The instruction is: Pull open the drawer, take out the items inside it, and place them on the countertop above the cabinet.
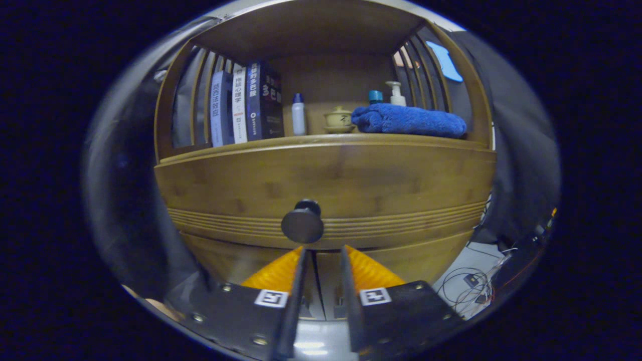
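Observation:
A bamboo cabinet fills the scene, with its drawer front (326,185) closed and a round dark knob (302,224) at the drawer's middle. My gripper (323,250) sits just below the knob, slightly to its right. The fingers stand a small gap apart with nothing between them and do not touch the knob. The countertop (321,142) above the drawer carries a folded blue towel (409,121), a small ceramic lidded cup (339,120), a white bottle with a blue cap (298,115) and several upright books (246,103). What lies inside the drawer is hidden.
Behind the towel stand a pump bottle (396,93) and a teal-capped bottle (375,96). Slatted side rails (193,100) and a top board enclose the shelf. Below the drawer are two closed cabinet doors (321,281). Cables and a plug (471,281) lie on the floor at the right.

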`<state>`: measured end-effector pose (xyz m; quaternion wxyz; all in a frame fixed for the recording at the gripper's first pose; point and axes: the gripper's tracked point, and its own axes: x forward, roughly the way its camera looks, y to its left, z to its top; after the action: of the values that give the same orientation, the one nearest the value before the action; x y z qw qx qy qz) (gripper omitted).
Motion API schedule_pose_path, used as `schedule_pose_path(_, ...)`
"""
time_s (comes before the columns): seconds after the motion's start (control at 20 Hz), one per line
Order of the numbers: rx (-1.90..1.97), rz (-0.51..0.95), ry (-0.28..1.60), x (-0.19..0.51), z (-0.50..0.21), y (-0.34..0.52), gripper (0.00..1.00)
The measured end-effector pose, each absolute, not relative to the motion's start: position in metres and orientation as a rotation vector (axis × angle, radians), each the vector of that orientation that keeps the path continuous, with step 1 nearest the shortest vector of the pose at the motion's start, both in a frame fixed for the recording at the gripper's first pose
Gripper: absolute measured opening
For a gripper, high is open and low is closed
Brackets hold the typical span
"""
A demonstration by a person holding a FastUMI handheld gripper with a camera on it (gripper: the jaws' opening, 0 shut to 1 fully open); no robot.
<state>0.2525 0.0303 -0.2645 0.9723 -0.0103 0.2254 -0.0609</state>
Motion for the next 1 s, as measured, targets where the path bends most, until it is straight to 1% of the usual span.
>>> schedule_pose_path(0.1, -0.042, -0.114, 0.423, 0.257, -0.255, 0.033, 0.60)
schedule_pose_path(0.25, -0.070, -0.116, 0.375, 0.269, -0.239, 0.039, 0.60)
schedule_pose_path(0.5, -0.121, -0.106, 0.383, 0.292, -0.242, 0.048, 0.60)
schedule_pose_path(0.55, -0.131, -0.127, 0.379, 0.297, -0.240, 0.045, 0.60)
schedule_pose_path(0.6, -0.126, -0.138, 0.382, 0.293, -0.235, 0.044, 0.56)
schedule_pose_path(0.65, -0.125, -0.164, 0.367, 0.298, -0.235, 0.041, 0.56)
schedule_pose_path(0.8, -0.125, -0.174, 0.358, 0.301, -0.240, 0.041, 0.40)
schedule_pose_path(0.85, -0.128, -0.178, 0.359, 0.301, -0.239, 0.040, 0.39)
schedule_pose_path(0.95, -0.123, -0.190, 0.371, 0.299, -0.240, 0.041, 0.32)
schedule_pose_path(1.0, -0.120, -0.197, 0.375, 0.298, -0.240, 0.040, 0.32)
